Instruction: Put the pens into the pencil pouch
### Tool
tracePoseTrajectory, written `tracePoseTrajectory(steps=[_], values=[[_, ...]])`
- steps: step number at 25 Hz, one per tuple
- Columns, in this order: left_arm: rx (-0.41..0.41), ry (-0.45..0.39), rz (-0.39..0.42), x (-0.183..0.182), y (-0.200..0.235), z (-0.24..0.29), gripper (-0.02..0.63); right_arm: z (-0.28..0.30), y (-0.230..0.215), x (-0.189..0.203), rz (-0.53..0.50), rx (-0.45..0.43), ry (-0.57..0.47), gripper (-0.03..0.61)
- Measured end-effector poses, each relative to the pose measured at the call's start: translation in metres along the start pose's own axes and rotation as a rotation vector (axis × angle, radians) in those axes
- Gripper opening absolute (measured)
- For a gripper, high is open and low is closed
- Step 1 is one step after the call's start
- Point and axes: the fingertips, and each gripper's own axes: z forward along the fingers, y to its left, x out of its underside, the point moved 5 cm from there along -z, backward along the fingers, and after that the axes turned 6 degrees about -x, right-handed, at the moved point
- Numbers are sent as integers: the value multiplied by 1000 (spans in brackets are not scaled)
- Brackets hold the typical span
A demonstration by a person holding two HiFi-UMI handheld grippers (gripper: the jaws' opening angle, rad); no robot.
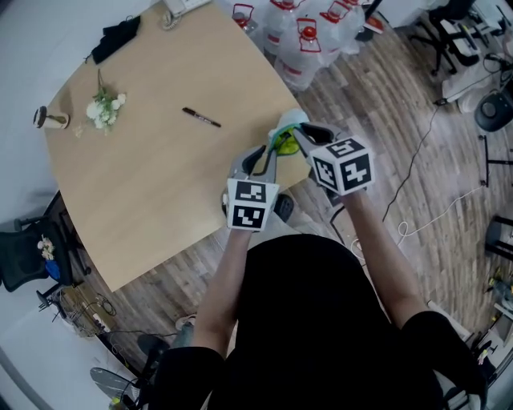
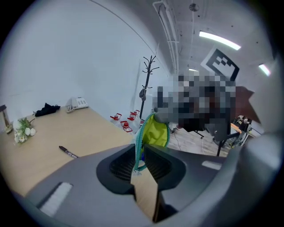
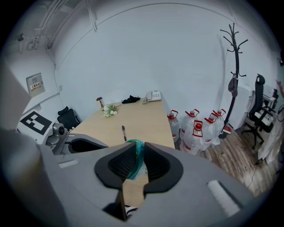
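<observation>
A pencil pouch (image 1: 287,133) with a teal zipper edge and yellow-green lining hangs over the table's near right edge, held between both grippers. In the left gripper view the pouch (image 2: 156,132) gapes open, and my left gripper (image 2: 140,153) pinches its teal zipper edge. My right gripper (image 3: 138,156) is shut on the opposite teal edge of the pouch (image 3: 135,153). From the head view, the left gripper (image 1: 268,154) sits just below the pouch and the right gripper (image 1: 302,134) beside it. A dark pen (image 1: 200,118) lies alone mid-table, also visible as the pen (image 2: 69,152) and the pen (image 3: 124,132).
On the wooden table (image 1: 144,184) lie a white flower sprig (image 1: 105,108), a small stand (image 1: 50,118), a black cloth (image 1: 117,35) and a telephone (image 1: 179,8). Water bottles (image 1: 309,32) stand on the floor beyond the table. An office chair (image 1: 24,255) is at left.
</observation>
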Motion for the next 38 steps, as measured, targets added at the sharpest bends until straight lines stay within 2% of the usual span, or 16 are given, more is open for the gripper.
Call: tracePoseTrajectory(steps=[10,20,29,38], values=[[-18,11,-32,4,33,-6,61,11,1,-12,16,16,9,61],[-45,45,-68,6,95,7,61,26,4,-29,46,68,33,60],[-159,112,-154,27,155,39,123,39,10,-39,79,96,51,61],[-248,159,-273,47,185,72,165,40,10,-42,119,139,63,61]])
